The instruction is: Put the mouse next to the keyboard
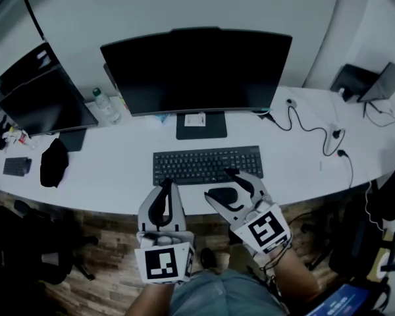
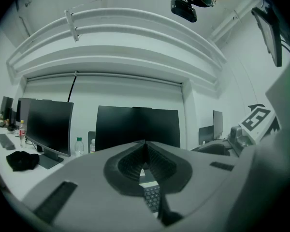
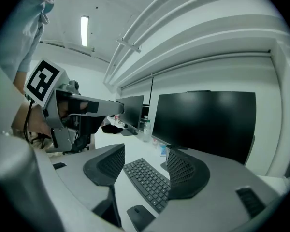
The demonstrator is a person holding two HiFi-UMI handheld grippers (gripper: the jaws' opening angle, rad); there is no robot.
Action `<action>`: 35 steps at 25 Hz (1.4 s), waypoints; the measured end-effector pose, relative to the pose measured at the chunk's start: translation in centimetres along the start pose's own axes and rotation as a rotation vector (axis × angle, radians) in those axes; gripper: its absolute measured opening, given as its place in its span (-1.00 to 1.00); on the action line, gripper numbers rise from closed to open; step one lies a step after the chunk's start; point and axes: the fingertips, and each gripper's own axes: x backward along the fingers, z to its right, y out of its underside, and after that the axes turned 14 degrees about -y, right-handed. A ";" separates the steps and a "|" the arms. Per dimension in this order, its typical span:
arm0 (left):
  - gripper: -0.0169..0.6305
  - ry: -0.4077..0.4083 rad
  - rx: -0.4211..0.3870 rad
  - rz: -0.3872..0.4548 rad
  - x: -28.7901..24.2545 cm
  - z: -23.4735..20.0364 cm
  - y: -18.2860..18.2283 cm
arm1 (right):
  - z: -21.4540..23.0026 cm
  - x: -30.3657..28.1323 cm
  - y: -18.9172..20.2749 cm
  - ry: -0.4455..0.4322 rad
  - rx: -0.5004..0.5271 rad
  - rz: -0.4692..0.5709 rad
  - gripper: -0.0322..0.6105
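Left gripper [image 1: 163, 188] sits at 6 o'clock in head view and points to 12, held level. Its jaws are closed, tips meeting on the centreline. Right gripper [image 1: 220, 184] is just beside it at 5 o'clock, angled toward 11 with the nose slightly down. Its jaws stand wide apart and grip nothing. Left marker cube [image 1: 163, 263] and right marker cube [image 1: 266, 229] face up at the camera. Both forearms enter from the bottom edge, right forearm [image 1: 296, 276] splayed out toward 4.
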 end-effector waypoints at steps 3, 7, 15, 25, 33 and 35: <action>-0.93 -0.026 -0.003 -0.031 -0.5 0.2 1.1 | 0.0 -0.5 1.9 -0.066 -0.012 -0.043 -0.01; -0.93 -0.065 0.018 -0.109 -1.2 0.4 3.4 | -0.2 -1.7 4.9 -0.166 -0.019 -0.117 0.03; -0.93 -0.151 0.019 -0.208 -2.7 0.6 7.9 | -0.7 -3.1 12.1 -0.338 -0.036 -0.262 0.06; -0.93 -0.242 0.039 -0.331 -3.6 0.7 13.9 | -1.9 -3.6 21.6 -0.502 -0.064 -0.453 0.14; -0.93 -0.289 0.071 -0.384 -3.4 0.5 16.4 | -2.2 -3.7 23.8 -0.552 -0.048 -0.505 0.14; -0.93 -0.293 0.077 -0.385 -3.4 0.5 16.5 | -2.2 -3.7 23.8 -0.552 -0.049 -0.505 0.14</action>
